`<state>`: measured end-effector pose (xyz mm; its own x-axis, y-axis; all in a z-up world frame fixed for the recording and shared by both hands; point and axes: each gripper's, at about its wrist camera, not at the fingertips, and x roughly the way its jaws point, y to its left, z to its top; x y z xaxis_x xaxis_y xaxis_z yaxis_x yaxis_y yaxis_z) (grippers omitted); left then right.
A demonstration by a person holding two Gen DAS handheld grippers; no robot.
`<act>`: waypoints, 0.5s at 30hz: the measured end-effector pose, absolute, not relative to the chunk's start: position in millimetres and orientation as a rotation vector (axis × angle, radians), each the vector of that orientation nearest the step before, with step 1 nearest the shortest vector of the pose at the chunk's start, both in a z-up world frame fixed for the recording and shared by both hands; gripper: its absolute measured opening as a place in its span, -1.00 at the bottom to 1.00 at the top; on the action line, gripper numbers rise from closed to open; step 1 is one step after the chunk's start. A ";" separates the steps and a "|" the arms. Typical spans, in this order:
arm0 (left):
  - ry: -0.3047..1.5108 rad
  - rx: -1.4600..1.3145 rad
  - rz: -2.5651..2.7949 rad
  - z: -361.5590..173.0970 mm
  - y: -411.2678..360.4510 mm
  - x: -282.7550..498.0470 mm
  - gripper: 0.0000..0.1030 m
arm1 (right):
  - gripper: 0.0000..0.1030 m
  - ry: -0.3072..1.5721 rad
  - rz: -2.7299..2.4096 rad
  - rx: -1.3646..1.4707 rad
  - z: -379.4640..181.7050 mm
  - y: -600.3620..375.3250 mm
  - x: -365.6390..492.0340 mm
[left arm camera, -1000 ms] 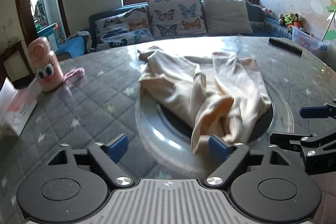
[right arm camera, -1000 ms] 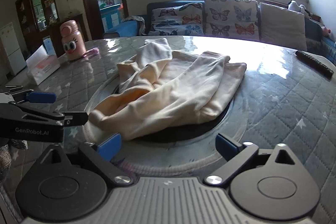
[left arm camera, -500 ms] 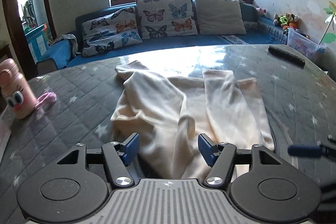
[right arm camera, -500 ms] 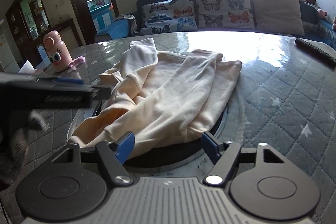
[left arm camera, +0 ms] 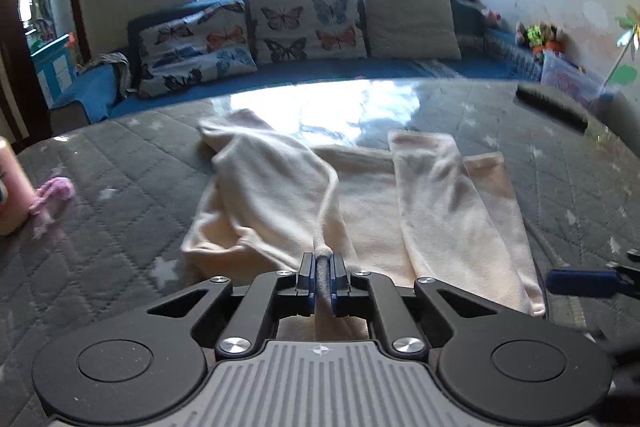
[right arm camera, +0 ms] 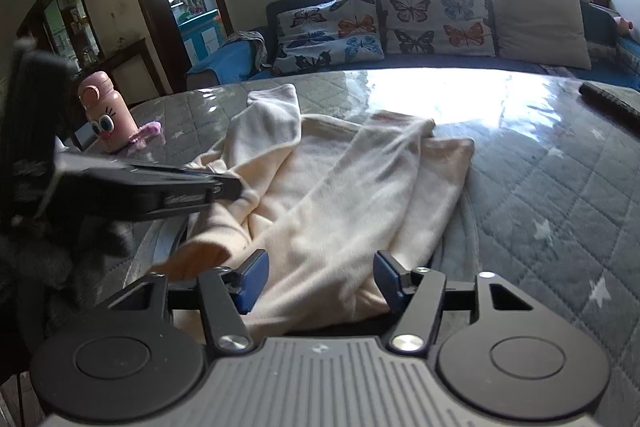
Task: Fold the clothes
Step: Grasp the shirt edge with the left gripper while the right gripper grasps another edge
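A cream garment (left arm camera: 360, 195) lies crumpled on the round grey quilted table (left arm camera: 120, 187); it also shows in the right wrist view (right arm camera: 340, 195). My left gripper (left arm camera: 322, 269) is shut on a ridge of the garment's near edge. It also shows from the side in the right wrist view (right arm camera: 224, 187). My right gripper (right arm camera: 316, 275) is open, its blue pads on either side of the garment's near right end. One of its fingers (left arm camera: 580, 283) shows at the right edge of the left wrist view.
A pink cartoon bottle (right arm camera: 106, 113) and a pink hair tie (right arm camera: 146, 129) stand at the table's left. A black remote (right arm camera: 608, 101) lies at the far right. A blue sofa with butterfly cushions (left arm camera: 304, 19) runs behind the table under the window.
My left gripper moved forward over the garment's near edge and shut on it. My right gripper moved in until its open pads straddle the garment's near right end.
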<state>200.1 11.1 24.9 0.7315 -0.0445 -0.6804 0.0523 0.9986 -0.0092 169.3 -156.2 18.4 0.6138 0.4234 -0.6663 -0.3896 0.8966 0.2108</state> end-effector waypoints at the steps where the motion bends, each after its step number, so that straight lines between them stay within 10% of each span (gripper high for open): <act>1: 0.740 0.002 -0.046 27.7 15.9 195.4 -0.86 | 0.10 0.777 0.475 0.046 19.1 -153.6 171.4; 15: 0.704 -0.110 0.072 42.3 78.3 121.2 -0.86 | -0.40 0.862 0.560 -0.032 -0.6 -104.9 171.4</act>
<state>121.2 78.3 42.3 0.7604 0.0285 -0.6488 -0.1028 0.9917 -0.0769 171.4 -104.9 -0.6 0.5165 0.4539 -0.7261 -0.4791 0.8560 0.1942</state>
